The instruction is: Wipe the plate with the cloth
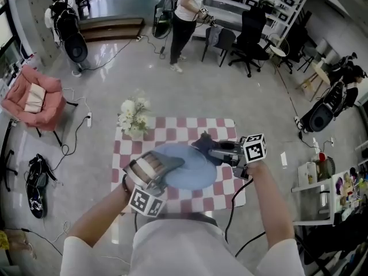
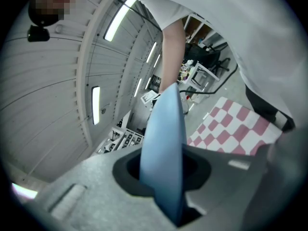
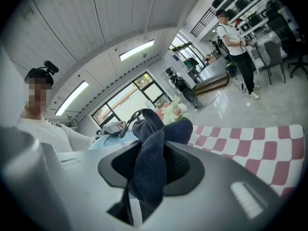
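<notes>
head view, nearest: forearms [image 1: 98, 218] reach in from the bottom edge, each ending at a gripper
left gripper [image 1: 168, 167]: near left of the table, marker cube toward the person, jaws closed narrow on the near left rim of the plate [image 1: 190, 167]
left gripper view: plate seen edge-on, standing upright between the two jaws and clamped from both sides; checked cover shows to the right behind it
plate: pale blue, round, over the middle of the table; cannot tell whether it rests on the cover or is held just above it
right gripper [image 1: 214, 149]: right of the plate, marker cube at the right, jaws pointing left and pinched on the cloth [image 1: 203, 143]
right gripper view: cloth wad fills the gap between the jaws, a fold sticks out past the tips; pale blue plate just behind it to the left
cloth: dark navy, bunched, at the far right rim of the plate, overlapping it in head view
table [image 1: 219, 127]: small, red and white check cover
flowers [image 1: 133, 117]: white bunch, far left corner of the table
floor left: pink armchair [image 1: 33, 99] well apart from the table, black bag [image 1: 35, 184] nearer
far: standing person [image 1: 185, 13] in white top and dark trousers, black office chairs [image 1: 250, 36] to the right by a long desk
</notes>
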Motion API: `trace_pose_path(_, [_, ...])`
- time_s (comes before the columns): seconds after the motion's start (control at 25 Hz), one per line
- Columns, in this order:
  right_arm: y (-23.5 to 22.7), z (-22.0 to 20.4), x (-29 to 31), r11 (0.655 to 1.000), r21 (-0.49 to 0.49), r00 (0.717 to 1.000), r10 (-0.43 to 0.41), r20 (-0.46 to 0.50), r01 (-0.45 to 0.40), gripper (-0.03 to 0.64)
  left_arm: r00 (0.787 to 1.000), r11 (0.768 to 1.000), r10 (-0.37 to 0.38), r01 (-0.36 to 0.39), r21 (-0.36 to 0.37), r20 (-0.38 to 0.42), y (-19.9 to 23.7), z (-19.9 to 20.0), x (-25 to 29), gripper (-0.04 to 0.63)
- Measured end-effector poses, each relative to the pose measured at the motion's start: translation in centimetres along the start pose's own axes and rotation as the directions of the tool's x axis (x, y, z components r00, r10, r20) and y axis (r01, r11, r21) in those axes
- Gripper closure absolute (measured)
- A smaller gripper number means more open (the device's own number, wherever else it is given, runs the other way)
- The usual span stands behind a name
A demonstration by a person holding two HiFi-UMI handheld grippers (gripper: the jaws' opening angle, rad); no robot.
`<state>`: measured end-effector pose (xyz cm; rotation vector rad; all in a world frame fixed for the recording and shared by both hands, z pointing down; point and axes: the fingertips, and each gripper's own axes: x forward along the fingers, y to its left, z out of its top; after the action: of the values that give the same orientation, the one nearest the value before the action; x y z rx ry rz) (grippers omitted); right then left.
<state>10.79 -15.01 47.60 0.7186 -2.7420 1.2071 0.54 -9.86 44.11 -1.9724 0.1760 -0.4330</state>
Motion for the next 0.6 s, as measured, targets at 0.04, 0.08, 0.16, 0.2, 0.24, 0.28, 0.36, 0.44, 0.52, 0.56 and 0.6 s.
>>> trace_pose_path(0.04, [0.0,0.1,-0.2,1.000,0.006,1.000,-0.005,0.019,0.005,0.485,1.000,1.000,0.003,-0.003,-0.015,-0.004,0.2,-0.3,0.0,0.520])
trace_pose_path(0.08, [0.1,0.1,-0.4,1.000,0.010,0.999,-0.010,0.036,0.009,0.485,1.000,0.999,0.005,-0.006,-0.031,-0.008,0.3,-0.6,0.0,0.520])
trace_pose_path(0.16, [0.3,0.0,-0.8,1.000,0.015,0.998,-0.018,0.060,0.017,0.485,1.000,0.998,0.008,-0.009,-0.059,-0.017,0.4,-1.3,-0.1,0.520])
trace_pose_path(0.2, [0.4,0.0,-0.9,1.000,0.015,0.998,-0.021,0.067,0.020,0.485,1.000,0.997,0.009,-0.010,-0.073,-0.022,0.4,-1.6,-0.1,0.520])
trace_pose_path(0.24, [0.6,-0.1,-1.1,1.000,0.014,0.997,-0.025,0.072,0.024,0.485,1.000,0.996,0.008,-0.011,-0.089,-0.028,0.4,-2.0,-0.1,0.520])
trace_pose_path(0.28, [0.8,-0.3,-1.1,1.000,0.012,0.997,-0.027,0.075,0.026,0.485,0.999,0.994,0.008,-0.012,-0.108,-0.035,0.4,-2.5,-0.1,0.520])
trace_pose_path(0.36, [1.2,-0.5,-1.2,1.000,0.005,0.996,-0.026,0.080,0.025,0.485,0.999,0.988,0.006,-0.014,-0.154,-0.051,0.2,-3.6,-0.1,0.520])
trace_pose_path(0.44, [1.8,-0.6,-1.2,1.000,-0.007,0.996,-0.019,0.087,0.020,0.485,0.998,0.980,0.002,-0.014,-0.198,-0.063,0.0,-4.5,-0.1,0.520])
trace_pose_path(0.52, [2.6,-0.7,-1.0,1.000,-0.024,0.995,-0.012,0.098,0.015,0.485,0.997,0.972,-0.007,-0.010,-0.233,-0.072,-0.4,-5.1,0.0,0.520])
trace_pose_path(0.56, [2.9,-0.6,-0.9,0.999,-0.033,0.994,-0.009,0.106,0.013,0.485,0.997,0.968,-0.013,-0.006,-0.252,-0.076,-0.6,-5.4,0.1,0.520])
trace_pose_path(0.6, [3.3,-0.5,-0.8,0.999,-0.042,0.993,-0.007,0.117,0.012,0.485,0.997,0.961,-0.020,-0.004,-0.277,-0.081,-0.8,-5.8,0.2,0.520])
